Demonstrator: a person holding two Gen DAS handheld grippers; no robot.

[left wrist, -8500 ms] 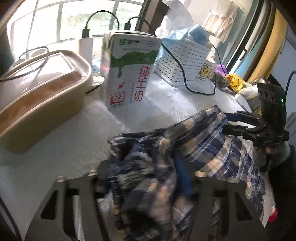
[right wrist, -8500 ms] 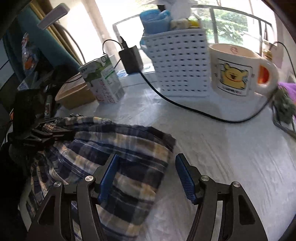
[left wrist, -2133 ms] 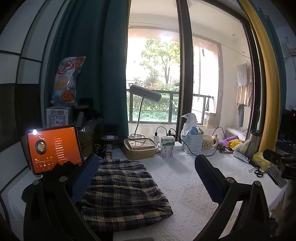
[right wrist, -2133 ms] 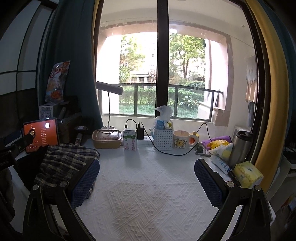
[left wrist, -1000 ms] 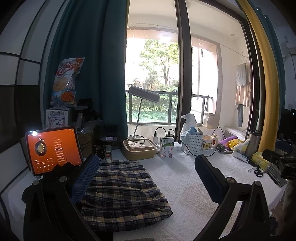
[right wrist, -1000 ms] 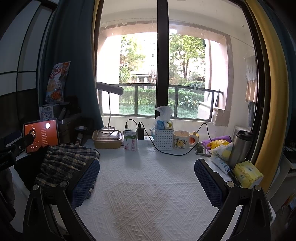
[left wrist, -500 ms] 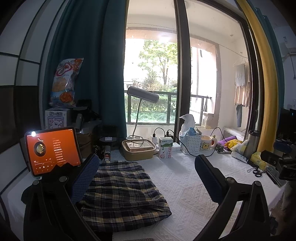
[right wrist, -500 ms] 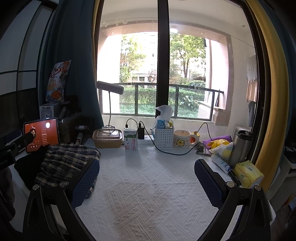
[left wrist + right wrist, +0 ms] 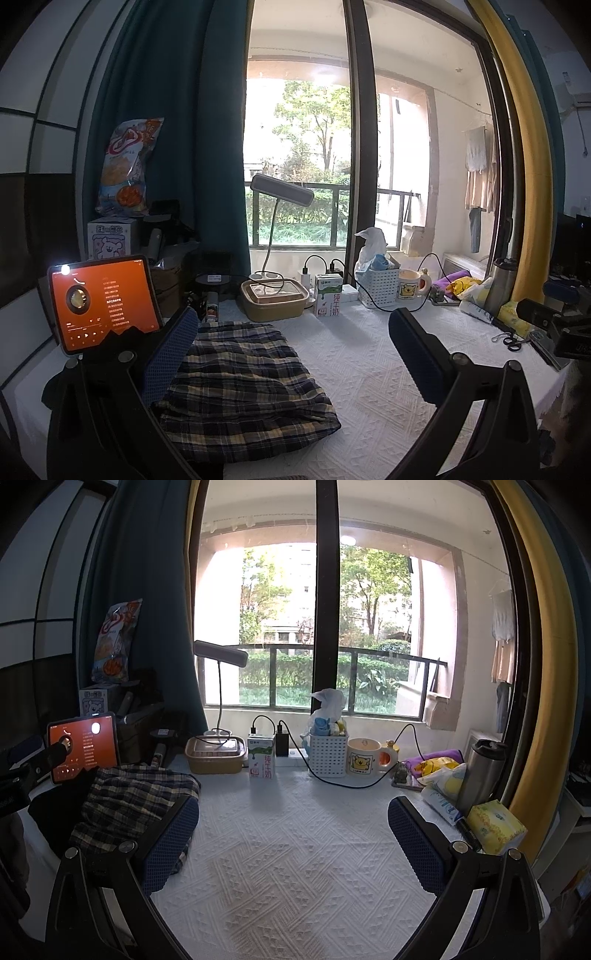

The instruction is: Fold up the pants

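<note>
At far left a tablet [image 9: 105,301] glows orange. Just beside it the pants [image 9: 242,384] lie folded on the white cloth [image 9: 369,369]. Behind stand a tub [image 9: 274,304], milk carton [image 9: 328,297], basket [image 9: 380,290] and mug [image 9: 410,288]; a flask [image 9: 480,775] stands at right. Left gripper [image 9: 291,356] and right gripper [image 9: 293,840] both gape wide, holding nothing.

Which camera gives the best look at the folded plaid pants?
Left wrist: the plaid pants lie nearly whole between its open tongs. The right wrist view shows them off to the left, partly hidden.
</note>
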